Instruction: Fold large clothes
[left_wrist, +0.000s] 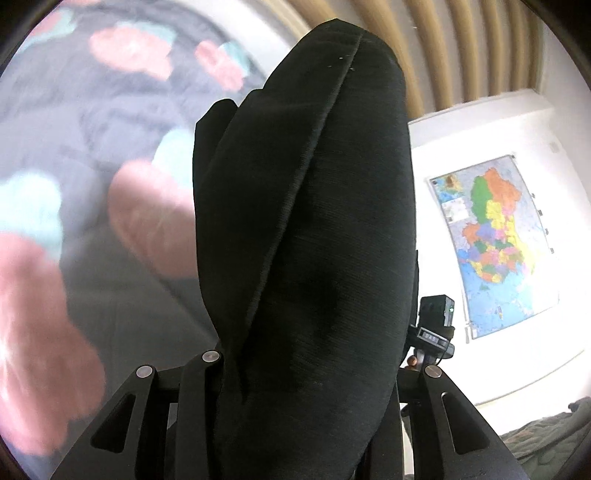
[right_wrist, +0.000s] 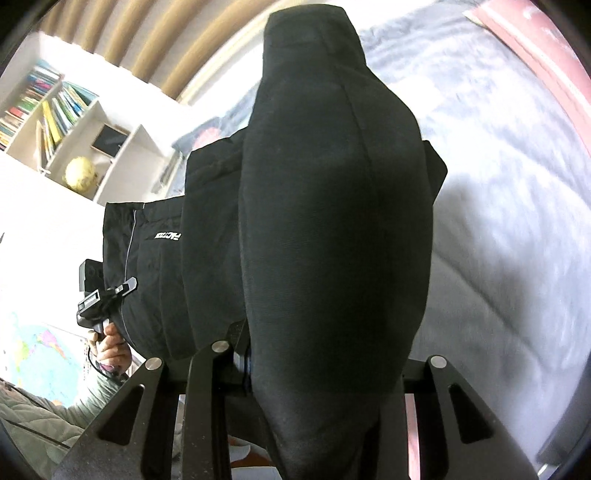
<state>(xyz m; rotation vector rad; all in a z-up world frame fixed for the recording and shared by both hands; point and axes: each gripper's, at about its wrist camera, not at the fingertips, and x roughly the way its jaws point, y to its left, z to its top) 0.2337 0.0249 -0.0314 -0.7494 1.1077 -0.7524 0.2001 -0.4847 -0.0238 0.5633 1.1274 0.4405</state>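
Note:
A black garment (left_wrist: 314, 206) hangs bunched up in front of the left wrist camera and hides the fingertips of my left gripper (left_wrist: 306, 295), whose jaws are shut on its seamed edge. In the right wrist view the same black garment (right_wrist: 332, 221) drapes over my right gripper (right_wrist: 325, 332), also shut on the cloth. It stretches leftward, with a small white logo, to the left gripper (right_wrist: 110, 291), held by a hand (right_wrist: 110, 350). Part of the right gripper (left_wrist: 436, 321) shows past the cloth in the left wrist view. Both grippers hold the garment above the bed.
Below lies a bed with a grey cover (right_wrist: 509, 229) bearing pink and teal patches (left_wrist: 129, 48). A coloured map (left_wrist: 495, 243) hangs on the white wall. A white bookshelf (right_wrist: 55, 103) holding a globe (right_wrist: 79, 173) stands beside wooden slats (left_wrist: 461, 48).

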